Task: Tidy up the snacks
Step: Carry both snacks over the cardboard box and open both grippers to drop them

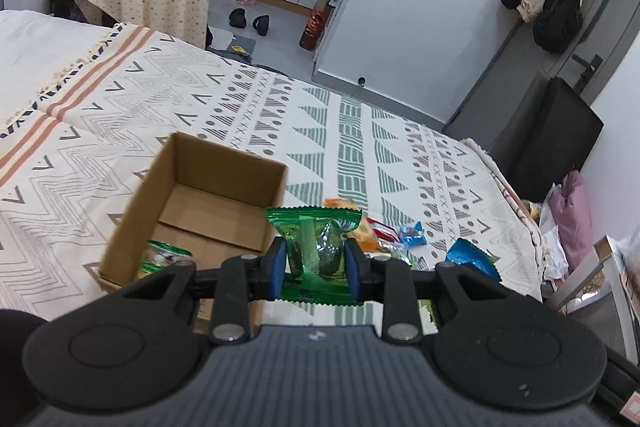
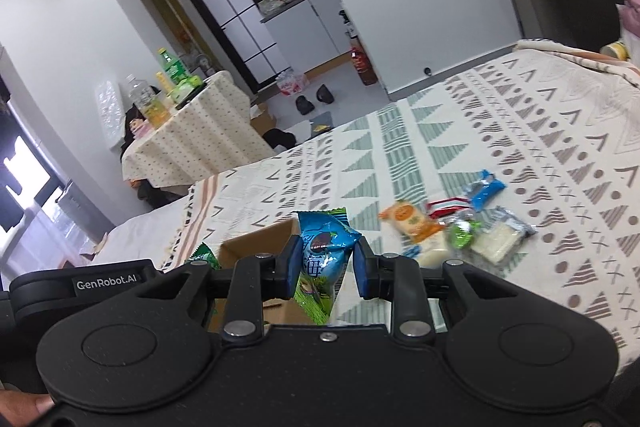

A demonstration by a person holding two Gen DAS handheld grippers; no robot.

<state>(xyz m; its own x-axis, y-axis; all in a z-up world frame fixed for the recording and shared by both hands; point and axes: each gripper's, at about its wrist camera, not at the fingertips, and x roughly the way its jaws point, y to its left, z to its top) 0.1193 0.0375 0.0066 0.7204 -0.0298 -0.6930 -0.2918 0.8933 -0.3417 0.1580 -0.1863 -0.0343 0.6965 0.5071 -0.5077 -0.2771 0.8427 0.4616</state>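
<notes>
Patterned bedspread (image 1: 360, 115) across the middle of both views, running from lower left to right edge. Open cardboard box (image 1: 224, 183) left of centre in the left wrist view, one green-and-white packet (image 1: 162, 259) lying in its near left corner; in the right wrist view only a corner of that box (image 2: 256, 243) showing at bottom centre behind the fingers. Loose snack pile (image 2: 452, 227) on the bedspread right of centre in the right view: orange packet (image 2: 412, 223), blue packet (image 2: 484, 189), pale clear-wrapped packet (image 2: 500, 237), lying close together. Left gripper (image 1: 315, 263) at bottom centre, blue pads pinched on a green packet (image 1: 316, 239), held just right of the box's near right corner. Right gripper (image 2: 326, 267) at bottom centre, closed on a light-blue packet (image 2: 324, 247), held upright in front of the box corner.
</notes>
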